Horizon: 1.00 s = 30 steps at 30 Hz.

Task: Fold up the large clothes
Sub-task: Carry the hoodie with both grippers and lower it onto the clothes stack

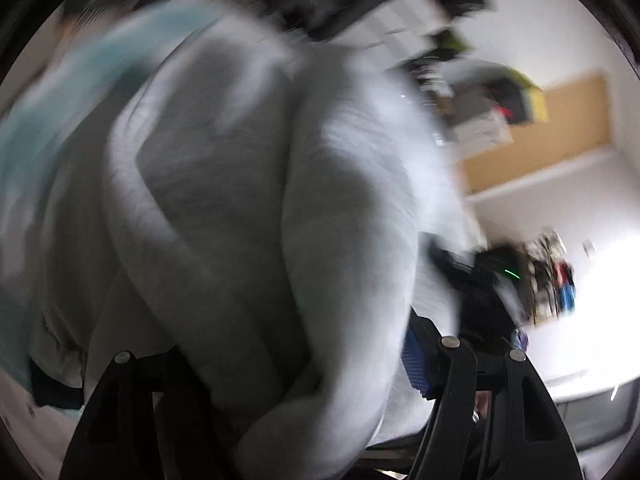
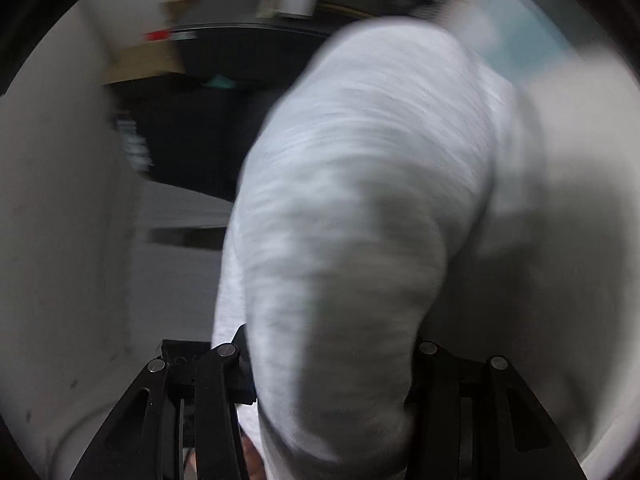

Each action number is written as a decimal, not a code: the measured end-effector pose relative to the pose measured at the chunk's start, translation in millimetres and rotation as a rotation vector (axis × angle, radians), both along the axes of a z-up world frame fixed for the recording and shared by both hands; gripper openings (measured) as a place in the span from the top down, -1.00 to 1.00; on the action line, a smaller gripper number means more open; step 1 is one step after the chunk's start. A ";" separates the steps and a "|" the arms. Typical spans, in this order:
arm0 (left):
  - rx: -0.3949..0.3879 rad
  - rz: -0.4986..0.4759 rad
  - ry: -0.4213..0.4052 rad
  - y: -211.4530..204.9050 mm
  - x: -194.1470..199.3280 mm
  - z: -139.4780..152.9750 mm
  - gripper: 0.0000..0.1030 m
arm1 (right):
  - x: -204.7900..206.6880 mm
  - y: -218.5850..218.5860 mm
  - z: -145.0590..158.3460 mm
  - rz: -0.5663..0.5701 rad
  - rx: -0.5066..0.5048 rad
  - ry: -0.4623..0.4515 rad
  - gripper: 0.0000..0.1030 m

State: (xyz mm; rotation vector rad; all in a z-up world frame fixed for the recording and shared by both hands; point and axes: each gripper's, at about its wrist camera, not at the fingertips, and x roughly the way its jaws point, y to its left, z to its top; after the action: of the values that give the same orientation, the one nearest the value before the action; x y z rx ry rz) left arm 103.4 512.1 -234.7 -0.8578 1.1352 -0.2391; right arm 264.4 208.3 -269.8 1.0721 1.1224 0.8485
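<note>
Right now my left gripper [image 1: 288,380] and right gripper [image 2: 332,368] each clench a thick bunched fold of the pale grey garment [image 2: 360,208]. Its heathered, faintly ribbed cloth billows up from six o'clock toward twelve, filling both blurred views, rumpled into soft rolls.

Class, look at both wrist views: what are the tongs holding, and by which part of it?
Each pair of tongs, left and right, has a bunched fold of the white-grey garment between its fingers. Which part of the garment is too blurred to tell.
</note>
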 end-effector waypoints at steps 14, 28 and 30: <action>0.099 0.053 -0.070 26.3 -51.4 34.8 -0.34 | 1.5 -23.2 104.3 0.095 -0.484 -0.297 -0.91; 0.532 0.151 -0.234 -14.4 -66.7 95.8 -0.56 | 32.7 92.6 174.5 0.278 -0.770 -0.583 -0.96; 0.572 0.225 -0.295 5.8 -71.9 106.2 -0.56 | 37.9 119.9 164.6 0.339 -0.822 -0.595 -0.96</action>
State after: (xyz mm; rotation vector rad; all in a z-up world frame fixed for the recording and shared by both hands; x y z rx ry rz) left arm 31.5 517.8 -128.5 -0.4146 0.7610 0.1418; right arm 302.4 328.2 -105.1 -0.0629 0.9922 0.7745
